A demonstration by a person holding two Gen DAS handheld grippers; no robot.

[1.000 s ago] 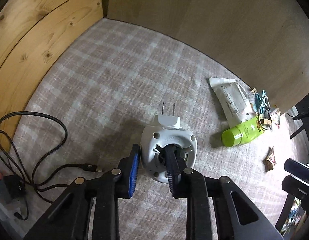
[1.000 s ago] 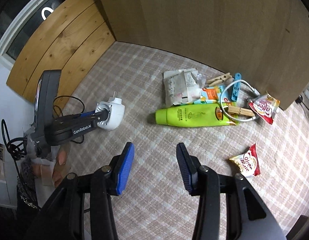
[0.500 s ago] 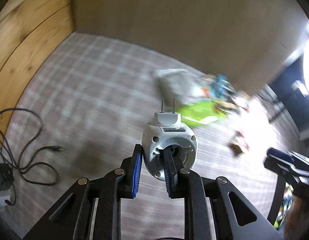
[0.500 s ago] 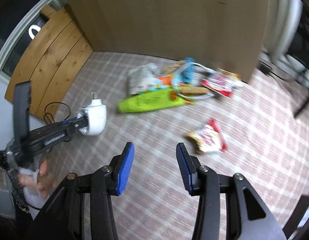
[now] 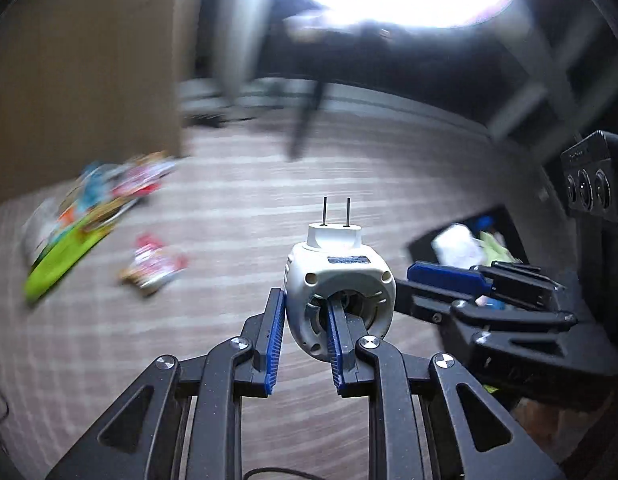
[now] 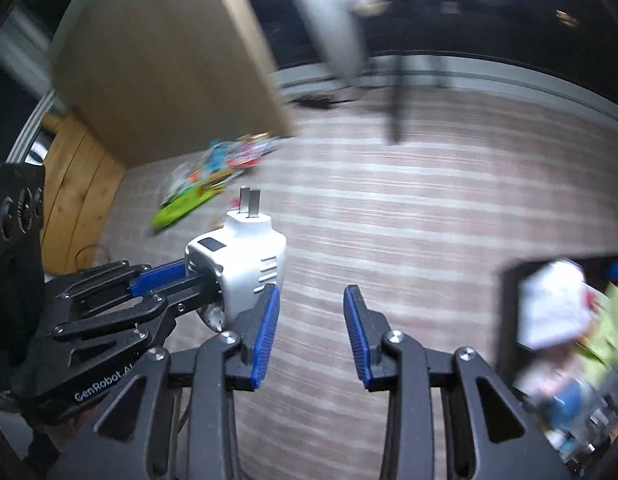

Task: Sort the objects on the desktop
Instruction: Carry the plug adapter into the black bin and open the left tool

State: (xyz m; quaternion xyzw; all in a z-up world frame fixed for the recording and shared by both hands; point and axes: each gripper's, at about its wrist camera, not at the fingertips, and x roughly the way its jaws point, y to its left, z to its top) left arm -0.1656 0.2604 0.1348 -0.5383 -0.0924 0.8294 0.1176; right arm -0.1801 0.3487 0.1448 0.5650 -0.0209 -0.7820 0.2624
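My left gripper point(image 5: 305, 324) is shut on a white plug-in device point(image 5: 339, 292) with two metal prongs pointing forward; one finger is inside its round opening, the other outside its wall. It is held above the checked cloth. The device also shows in the right wrist view point(image 6: 239, 262), just left of my right gripper point(image 6: 311, 320), which is open and empty. A green tube point(image 5: 63, 266) and a red and white snack packet point(image 5: 153, 266) lie blurred at the left, beside a pile of small packets point(image 5: 117, 184).
A dark bin point(image 5: 505, 224) holding white and green items sits at the right; it also shows in the right wrist view point(image 6: 511, 280). A tan board point(image 6: 169, 64) stands behind the pile. Wood panelling point(image 6: 75, 200) is at far left. Both views are motion-blurred.
Both grippers have swung right, away from the wood wall and cable toward the bin. The left gripper still holds the white device, now lifted higher. The right gripper stays open.
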